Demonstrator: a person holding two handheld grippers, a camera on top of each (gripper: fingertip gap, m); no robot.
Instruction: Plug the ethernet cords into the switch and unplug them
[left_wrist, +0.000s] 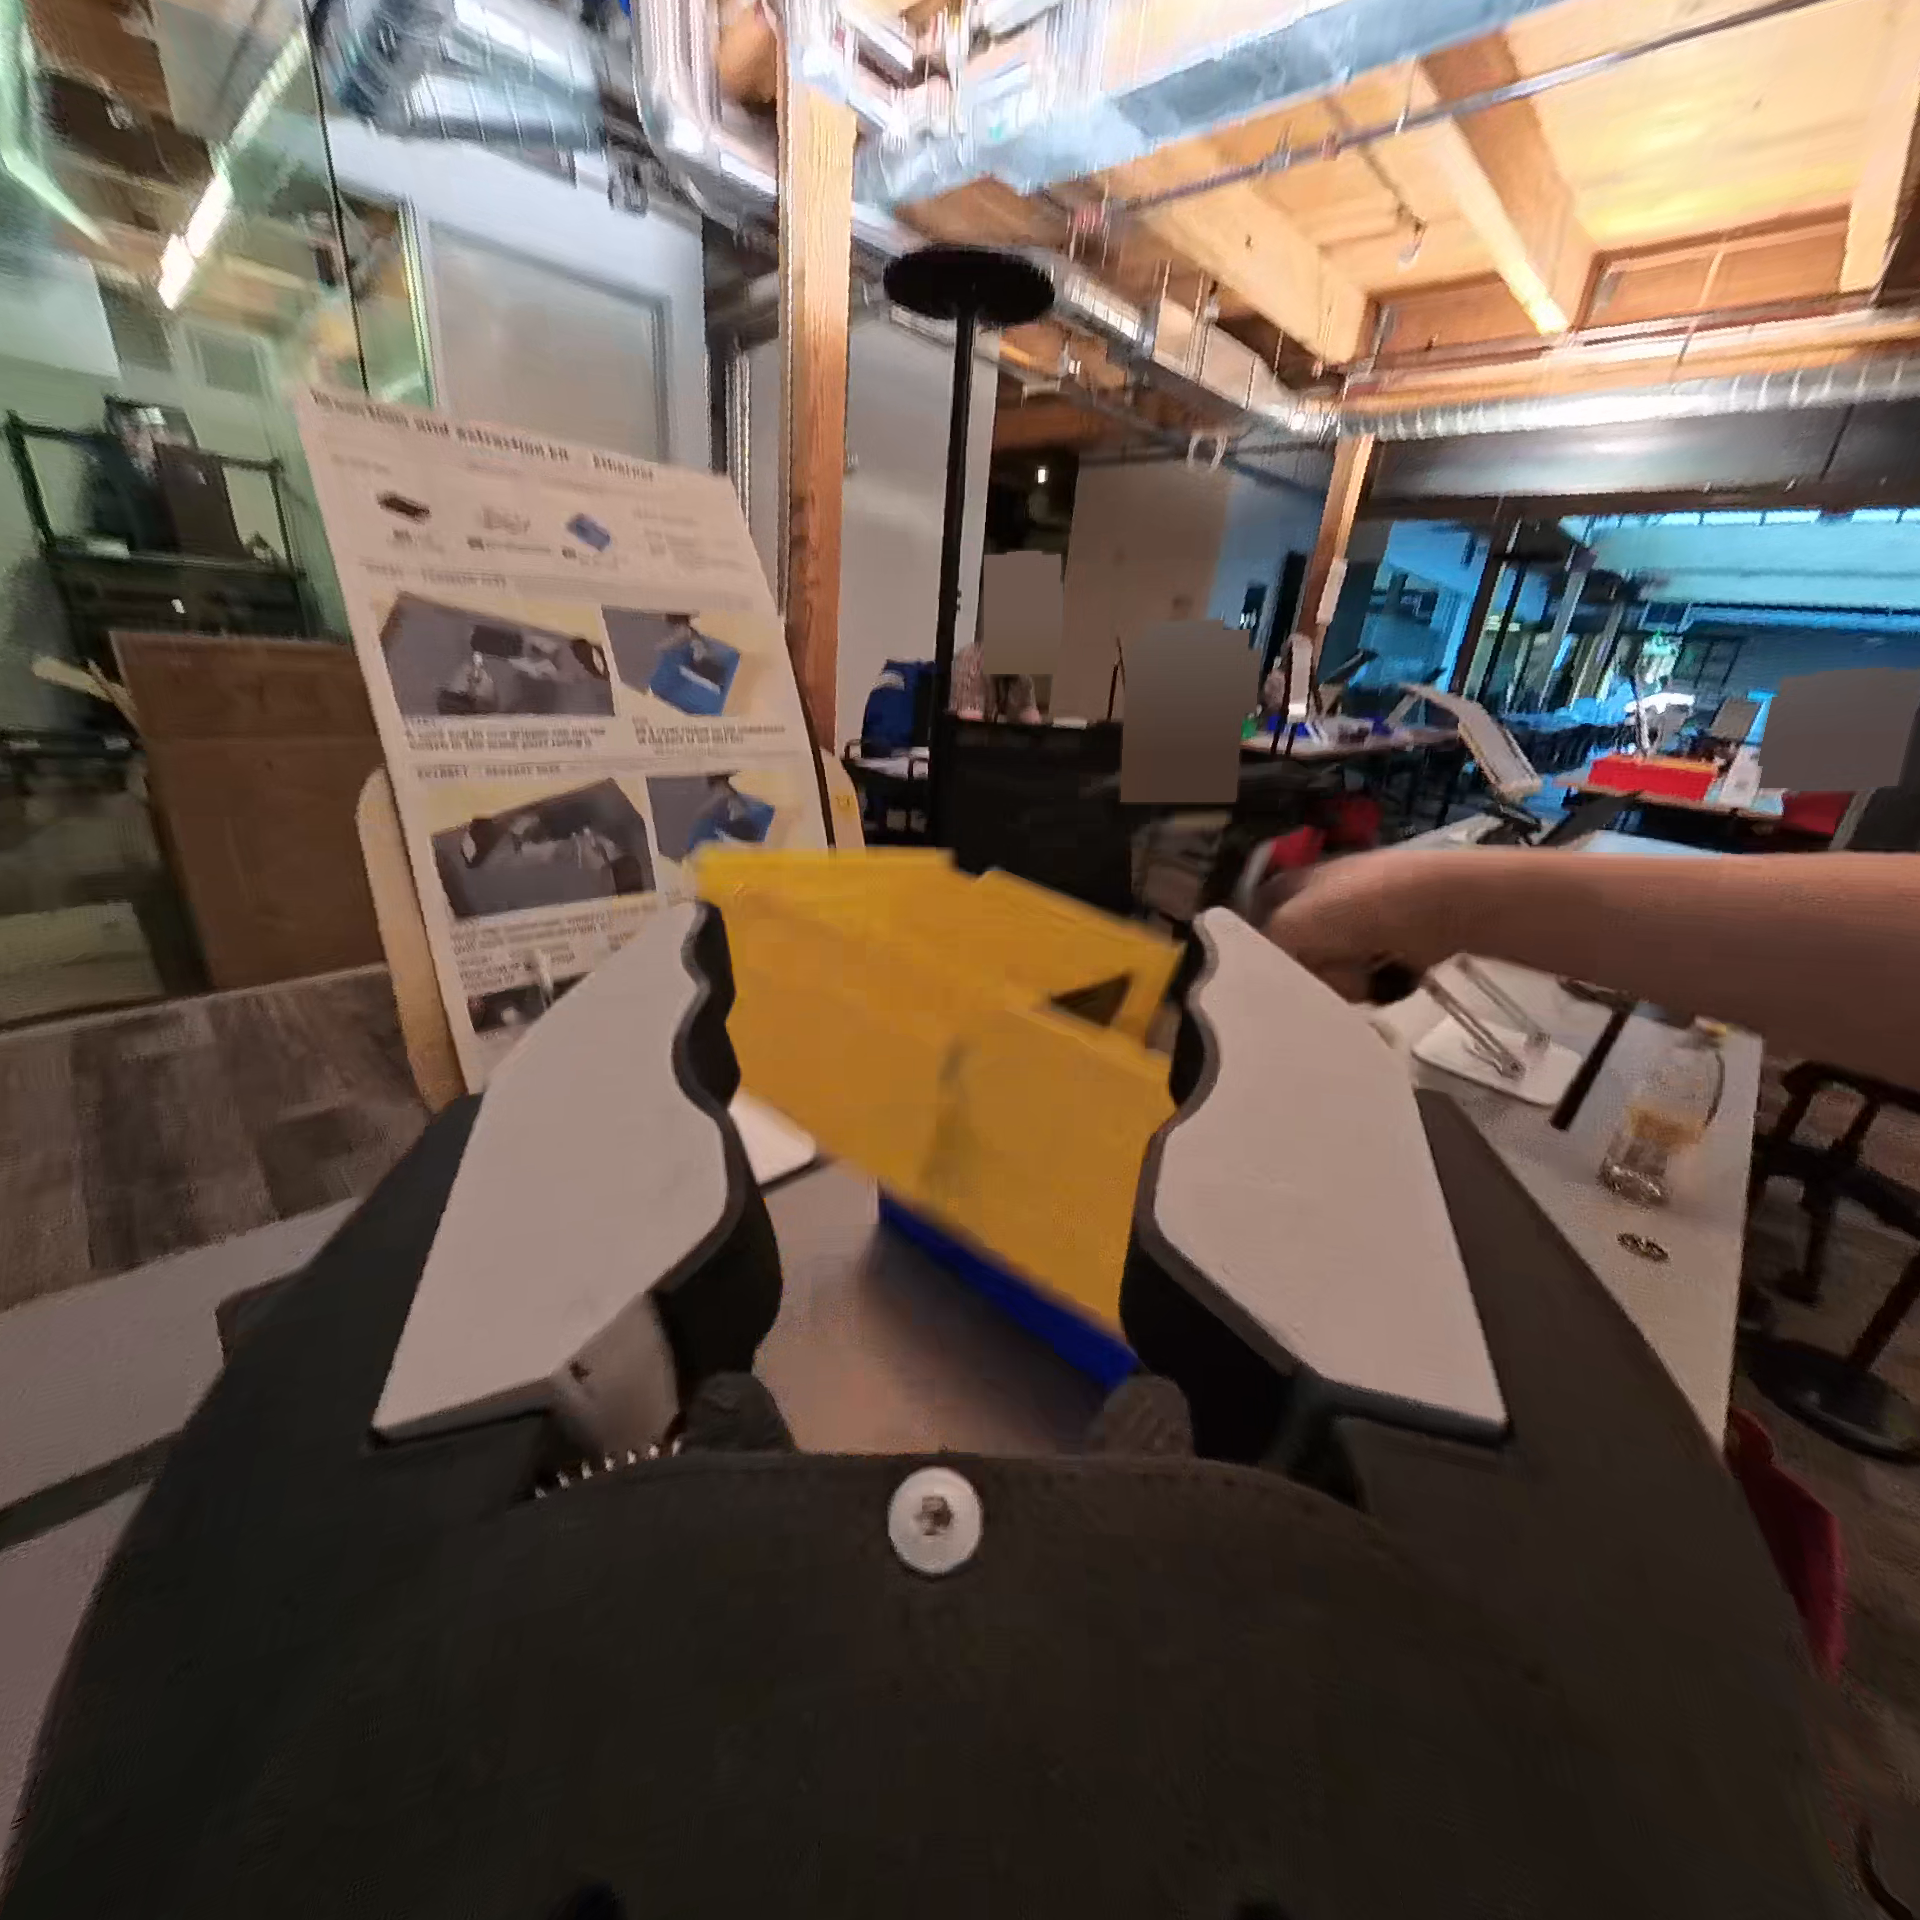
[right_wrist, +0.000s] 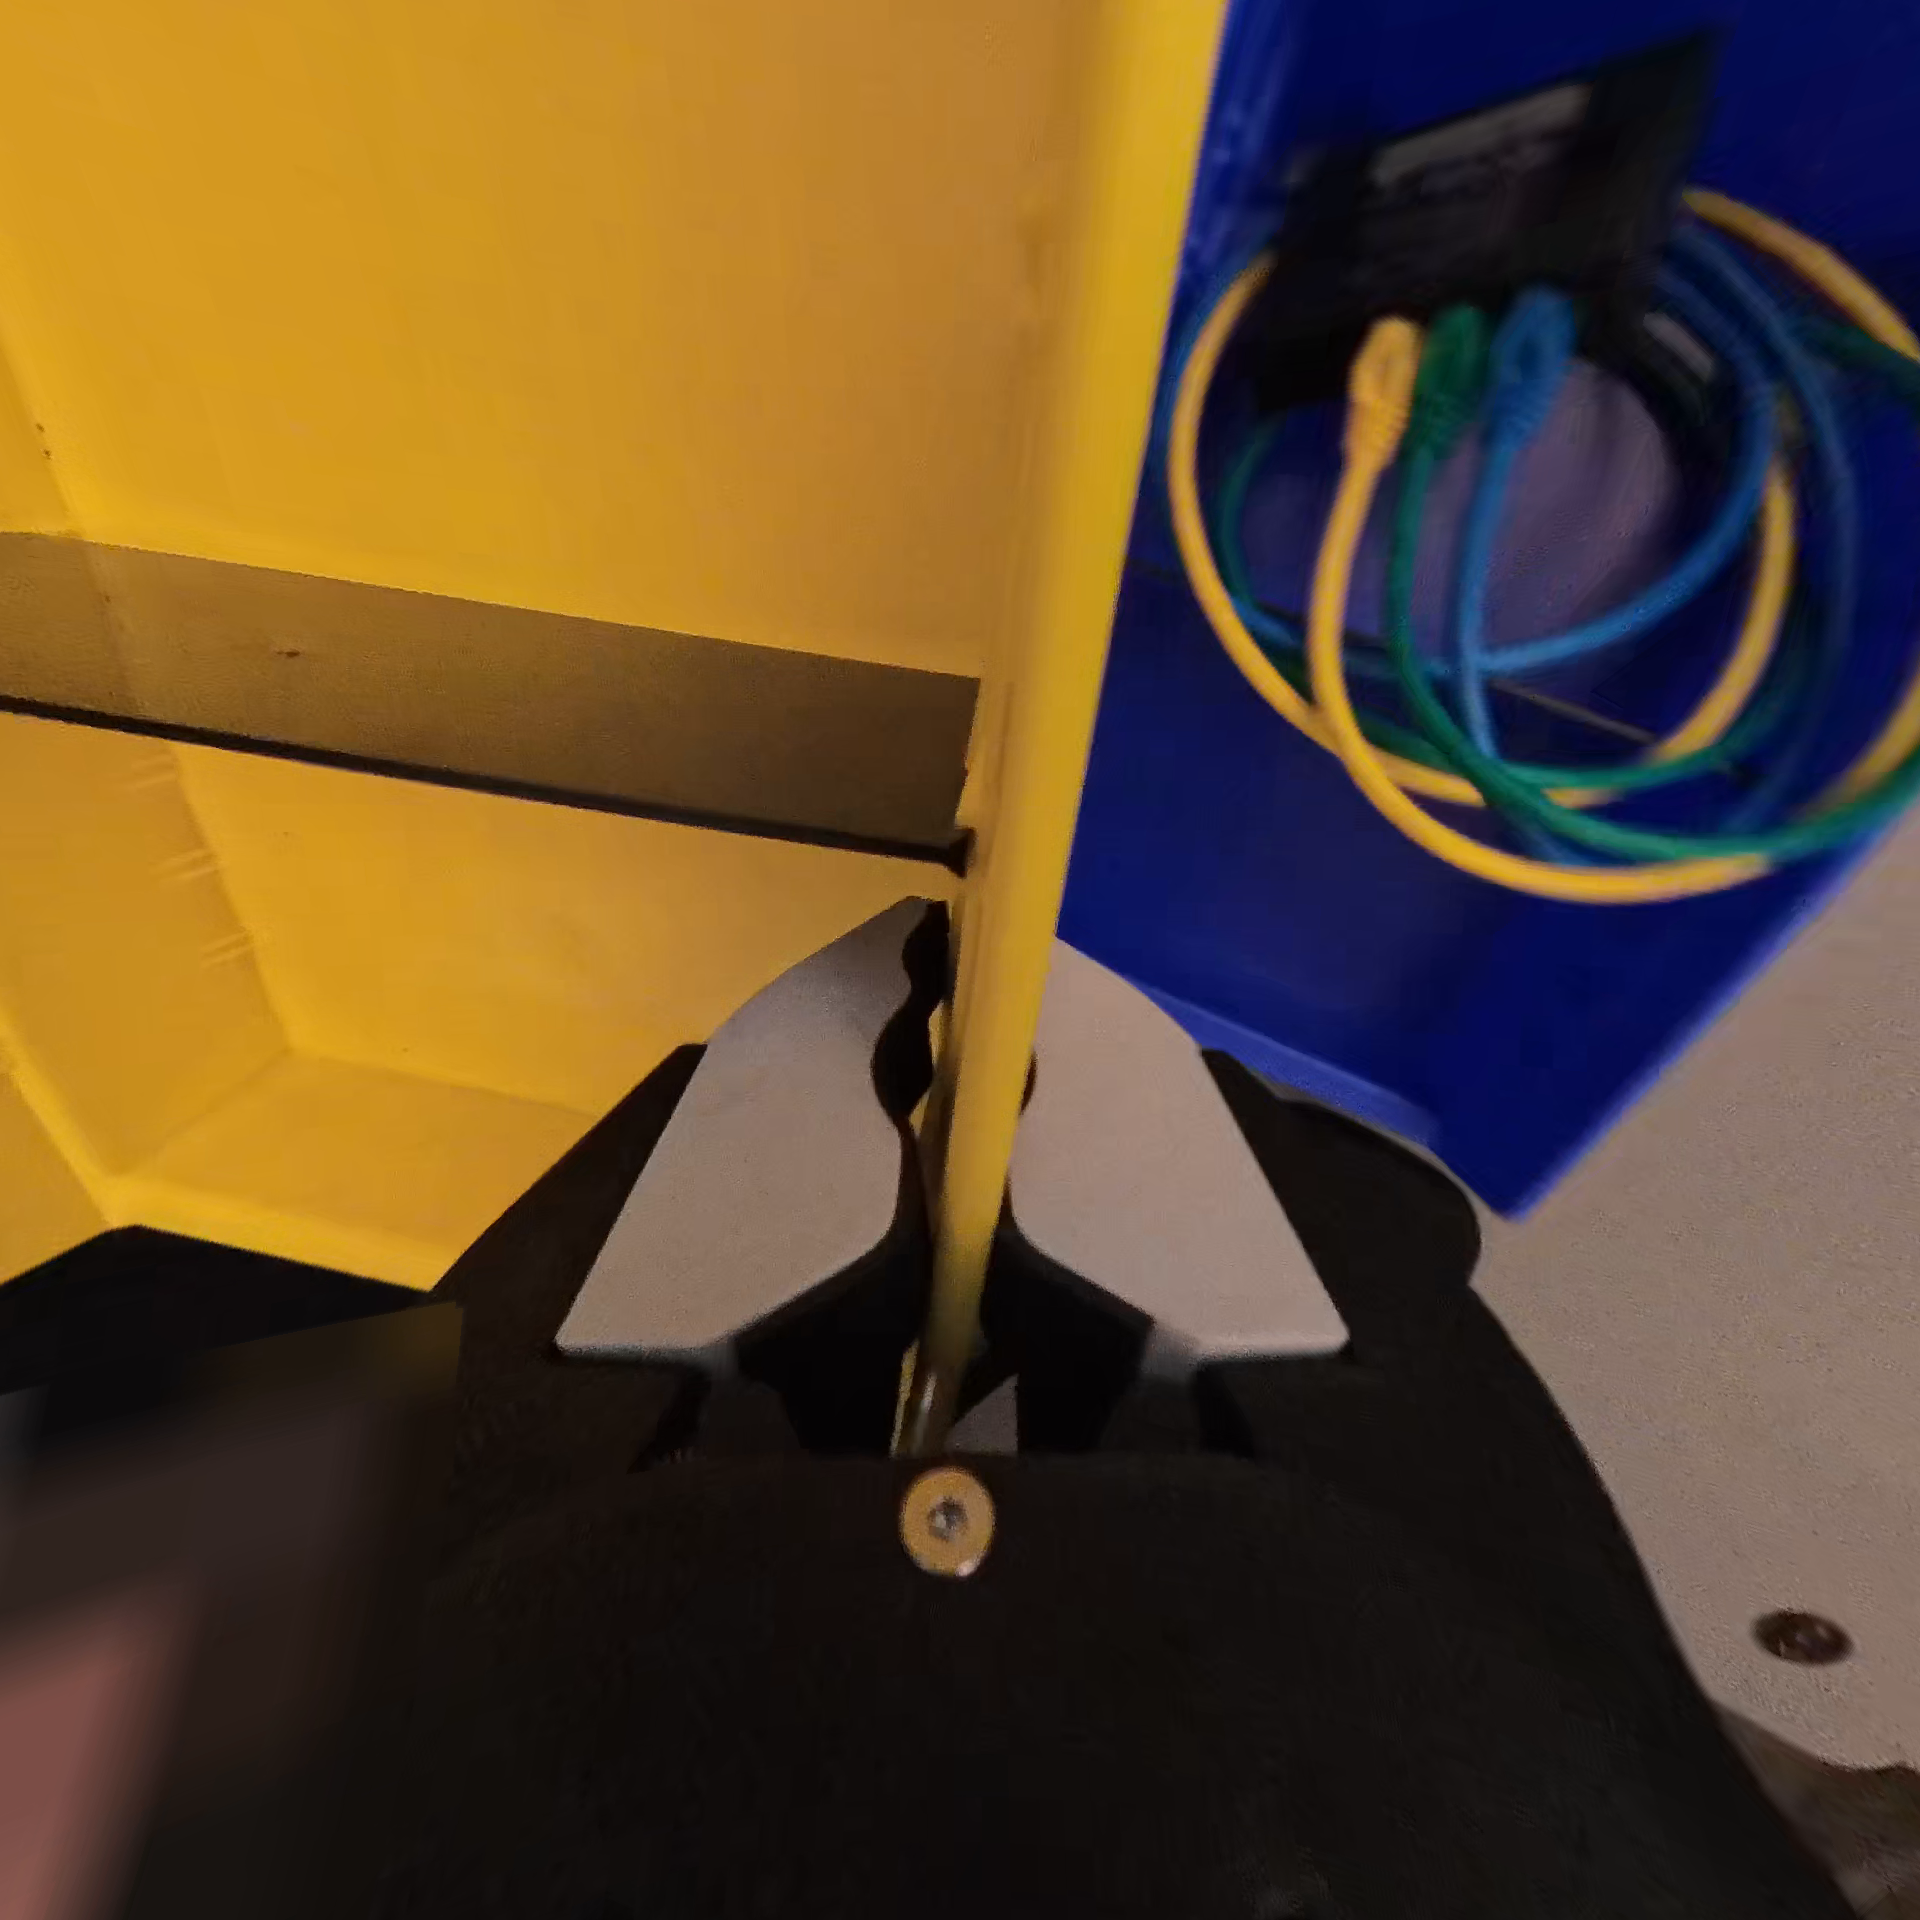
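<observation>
Ethernet cords (right_wrist: 1538, 623) in yellow, green and blue lie coiled inside a blue bin (right_wrist: 1299, 935) on the table (right_wrist: 1662, 1455), their ends leading up to a black switch (right_wrist: 1507, 197) at the bin's far end; whether they are seated in its ports is lost to blur. The right gripper (right_wrist: 971, 1049) is clamped tight on the edge of the bin's yellow lid (right_wrist: 623, 364), which stands lifted to the left of the open bin. Across the table, the left gripper (left_wrist: 951, 1039) hangs with its jaws spread wide and nothing between them, the raised lid just beyond its tips and a strip of the bin's blue wall below. A person's hand (left_wrist: 1351, 925) reaches in from the right behind the lid. An instruction board (left_wrist: 561, 727) leans at the far left, beside a wooden post (left_wrist: 816, 364).
</observation>
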